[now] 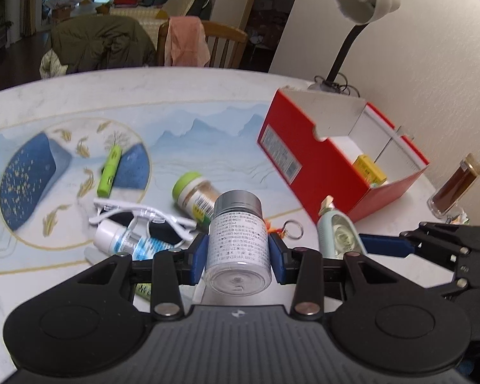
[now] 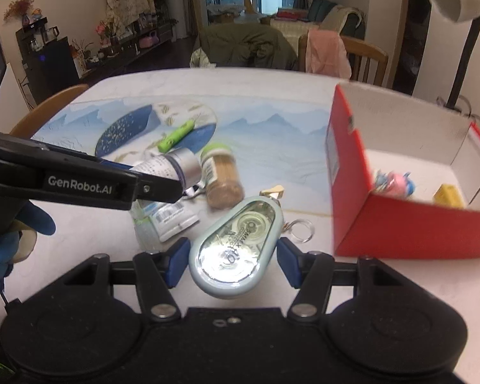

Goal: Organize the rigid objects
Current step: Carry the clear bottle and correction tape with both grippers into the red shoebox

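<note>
L gripper [image 1: 238, 249]: jaws clamped on silver-capped pill bottle [image 1: 238, 240], lifted off worktop [image 1: 208, 86], likely bound for red box [image 1: 320, 166]. R gripper [image 2: 232, 264]: jaws pinch correction-tape dispenser [image 2: 240, 243], same reason. Toothpick jar [image 2: 220, 176], green tube [image 2: 176, 136] w/ clutter on worktop.

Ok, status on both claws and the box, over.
Left claw shut on silver-capped bottle. Right claw around correction tape, contact unclear. Red box open at the right, path clear.

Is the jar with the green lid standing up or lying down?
Lying down. The green-lidded jar rests on its side on the table, lid pointing away, beside the clear bottle.
</note>
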